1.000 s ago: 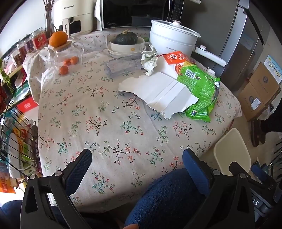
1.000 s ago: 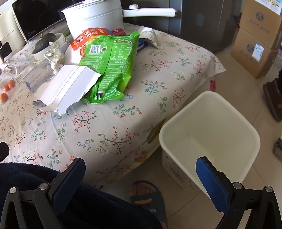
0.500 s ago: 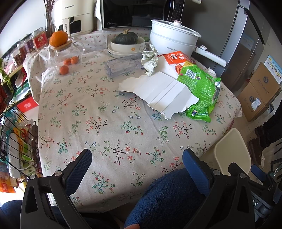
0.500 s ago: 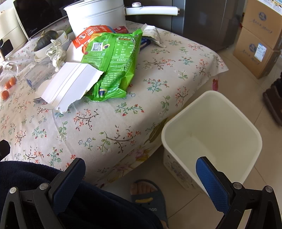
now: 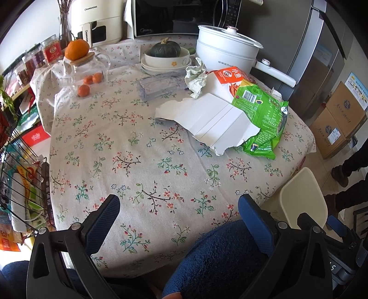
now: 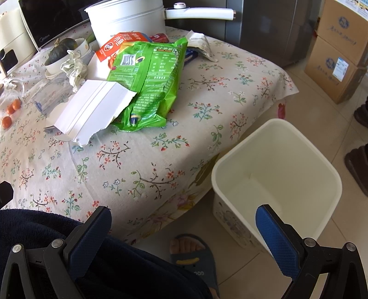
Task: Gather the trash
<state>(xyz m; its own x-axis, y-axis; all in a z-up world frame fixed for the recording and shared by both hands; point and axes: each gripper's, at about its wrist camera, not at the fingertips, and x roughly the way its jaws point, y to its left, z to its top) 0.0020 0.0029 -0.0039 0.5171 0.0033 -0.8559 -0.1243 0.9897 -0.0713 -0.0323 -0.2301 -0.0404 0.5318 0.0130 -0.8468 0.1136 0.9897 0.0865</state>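
Note:
Trash lies on the floral-cloth table (image 5: 138, 161): a torn white cardboard piece (image 5: 214, 122) (image 6: 92, 110), a green snack bag (image 5: 264, 115) (image 6: 149, 80), an orange-and-white packet (image 5: 227, 78) (image 6: 119, 43), a crumpled paper wad (image 5: 196, 77) (image 6: 74, 69) and a clear plastic tray (image 5: 161, 84). A cream waste bin (image 6: 276, 174) (image 5: 301, 197) stands on the floor at the table's right edge. My left gripper (image 5: 179, 216) is open and empty over the table's near edge. My right gripper (image 6: 184, 232) is open and empty, low beside the bin.
A white pot (image 5: 226, 49), a bowl with a squash (image 5: 165, 55), a glass teapot with oranges (image 5: 85, 69) and a microwave (image 5: 174, 16) stand at the back. Cardboard boxes (image 6: 338, 50) sit on the floor at right. A wire rack (image 5: 20, 184) is at left.
The right wrist view has shifted slightly up and toward the table; the bin and trash sit a little lower in view. The left view is nearly unchanged. Both grippers stay open.

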